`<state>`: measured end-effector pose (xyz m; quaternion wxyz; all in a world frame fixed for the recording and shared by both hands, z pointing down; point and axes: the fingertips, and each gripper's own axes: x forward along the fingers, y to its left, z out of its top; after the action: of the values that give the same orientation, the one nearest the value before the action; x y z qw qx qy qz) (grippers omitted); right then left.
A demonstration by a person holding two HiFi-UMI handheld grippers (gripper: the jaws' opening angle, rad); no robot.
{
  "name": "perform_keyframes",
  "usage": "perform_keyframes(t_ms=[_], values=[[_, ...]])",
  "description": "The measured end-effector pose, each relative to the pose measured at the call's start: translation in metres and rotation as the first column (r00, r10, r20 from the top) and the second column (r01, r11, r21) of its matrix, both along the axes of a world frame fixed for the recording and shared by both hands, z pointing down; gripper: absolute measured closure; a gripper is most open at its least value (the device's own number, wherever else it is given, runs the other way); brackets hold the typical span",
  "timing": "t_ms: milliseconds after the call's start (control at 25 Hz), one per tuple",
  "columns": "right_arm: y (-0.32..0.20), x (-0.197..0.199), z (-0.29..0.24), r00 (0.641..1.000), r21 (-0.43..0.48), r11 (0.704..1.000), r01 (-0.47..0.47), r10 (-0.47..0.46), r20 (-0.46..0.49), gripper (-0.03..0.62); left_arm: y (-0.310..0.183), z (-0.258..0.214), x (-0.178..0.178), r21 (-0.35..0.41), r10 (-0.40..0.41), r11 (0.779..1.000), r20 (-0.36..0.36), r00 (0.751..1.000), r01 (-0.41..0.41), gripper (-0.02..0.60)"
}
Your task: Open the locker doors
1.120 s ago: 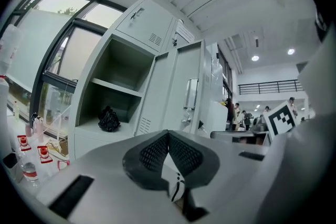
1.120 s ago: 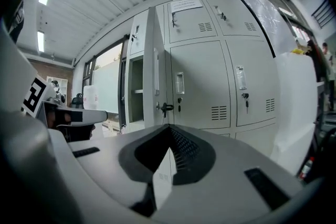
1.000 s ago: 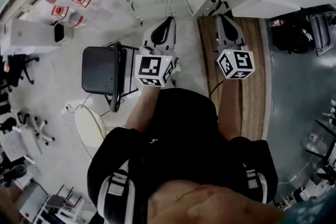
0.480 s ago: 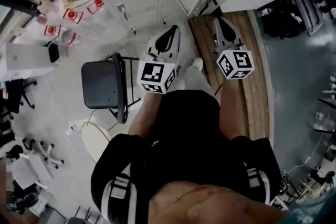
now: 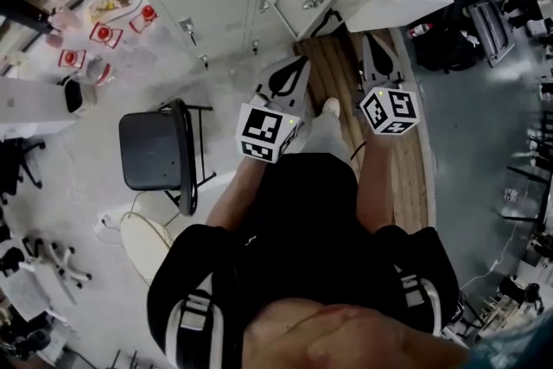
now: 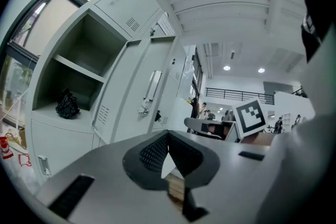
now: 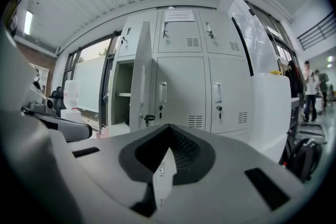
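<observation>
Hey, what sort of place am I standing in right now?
Most likely the locker corner of a workshop or lab: a bank of grey metal lockers, one door already swung open, and a black chair on a bare, concrete-looking floor.

Dark chair (image 5: pixel 151 153); wooden platform (image 5: pixel 406 177).

right gripper (image 7: pixel 169 127) closed, empty | lockers (image 7: pixel 190 89) ahead | one door (image 7: pixel 140 78) open

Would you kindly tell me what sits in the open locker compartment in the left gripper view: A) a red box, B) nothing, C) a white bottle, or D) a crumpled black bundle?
D: a crumpled black bundle rests on the floor of the open locker compartment, below its shelf.
</observation>
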<state>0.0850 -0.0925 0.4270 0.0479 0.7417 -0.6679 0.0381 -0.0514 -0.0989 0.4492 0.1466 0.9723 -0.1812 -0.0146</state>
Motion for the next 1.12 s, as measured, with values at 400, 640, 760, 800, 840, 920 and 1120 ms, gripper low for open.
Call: perform_keyframes(t_ms=[400, 640, 760, 800, 840, 920, 1120], values=[[-0.026, 0.067, 0.002, 0.998, 0.038, 0.999, 0.032, -0.030, -0.052, 0.586, 0.015, 0.005, 0.072, 0.021, 0.033, 0.999, 0.074, 0.997, -0.034, 0.571], [-0.052, 0.126, -0.018, 0.966, 0.021, 0.994, 0.106, -0.098, -0.237, 0.586, 0.015, 0.007, 0.137, 0.025, 0.017, 0.999, 0.115, 0.993, -0.020, 0.572], [-0.070, 0.154, -0.022, 0.925, -0.008, 0.989, 0.148, -0.141, -0.352, 0.586, 0.010, 0.006, 0.175, 0.034, 0.000, 0.999, 0.127, 0.992, -0.005, 0.572], [-0.076, 0.164, -0.023, 0.910, -0.013, 0.987, 0.163, -0.155, -0.383, 0.586, 0.008, 0.007, 0.188, 0.037, -0.009, 0.999, 0.130, 0.991, 0.004, 0.571], [-0.081, 0.173, -0.023, 0.898, -0.016, 0.984, 0.179, -0.170, -0.406, 0.586, 0.006, 0.008, 0.201, 0.037, -0.019, 0.999, 0.134, 0.991, 0.014, 0.572], [-0.091, 0.192, -0.022, 0.879, -0.023, 0.976, 0.216, -0.204, -0.431, 0.586, 0.003, 0.012, 0.226, 0.034, -0.045, 0.999, 0.144, 0.989, 0.040, 0.572], [-0.118, 0.241, -0.027, 0.856, -0.018, 0.951, 0.309, -0.286, -0.430, 0.586, -0.017, 0.009, 0.281, 0.034, -0.174, 0.985, 0.157, 0.972, 0.171, 0.572]])
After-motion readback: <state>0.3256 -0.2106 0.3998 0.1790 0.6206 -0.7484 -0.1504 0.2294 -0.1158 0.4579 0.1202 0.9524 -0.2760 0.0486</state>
